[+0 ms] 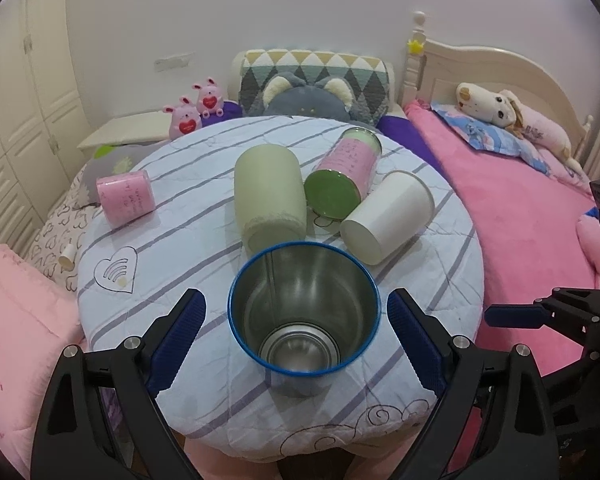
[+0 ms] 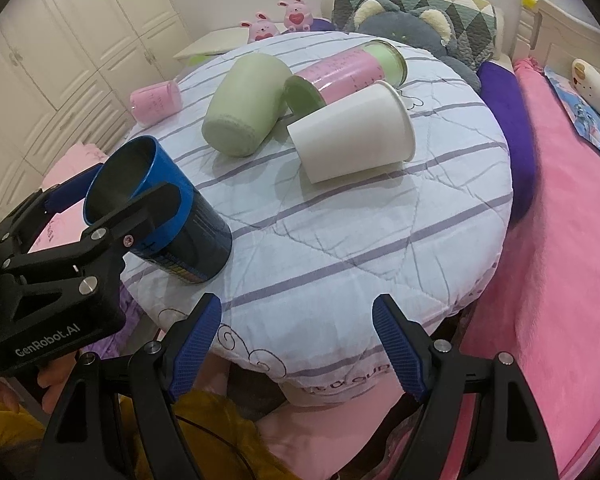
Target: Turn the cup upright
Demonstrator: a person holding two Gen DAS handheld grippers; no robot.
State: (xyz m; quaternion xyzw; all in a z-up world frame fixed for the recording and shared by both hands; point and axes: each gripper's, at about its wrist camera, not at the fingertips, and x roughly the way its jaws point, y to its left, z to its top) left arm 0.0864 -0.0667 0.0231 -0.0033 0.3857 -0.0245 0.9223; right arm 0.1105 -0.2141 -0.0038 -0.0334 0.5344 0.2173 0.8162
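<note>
Two grippers out, and from the left wrist view the left gripper [image 1: 296, 320] has its jaws spread wide either side of the blue cup [image 1: 303, 312], pads clear of the wall, nothing squeezed. That cup stands mouth up near the front edge of the table [image 1: 180, 216], steel inside on show. Behind it lie the green cup [image 1: 269, 196], the white cup [image 1: 388, 216] and a pink tube [image 1: 346, 168], all on their sides. Off at the right edge, the right gripper [image 1: 540, 314] peeks in.

Over to the right wrist view: the right gripper [image 2: 298, 344] hangs apart too, holding nothing, just off the table's near rim. The left gripper [image 2: 112, 196] straddles the blue cup [image 2: 160, 208], which looks a shade tilted here, though the lens may be doing that.

My read: the blue one is up, and letting go is the job. Draw straight back, no sideways brush, since that quilt is soft and a tall cup could topple.
</note>
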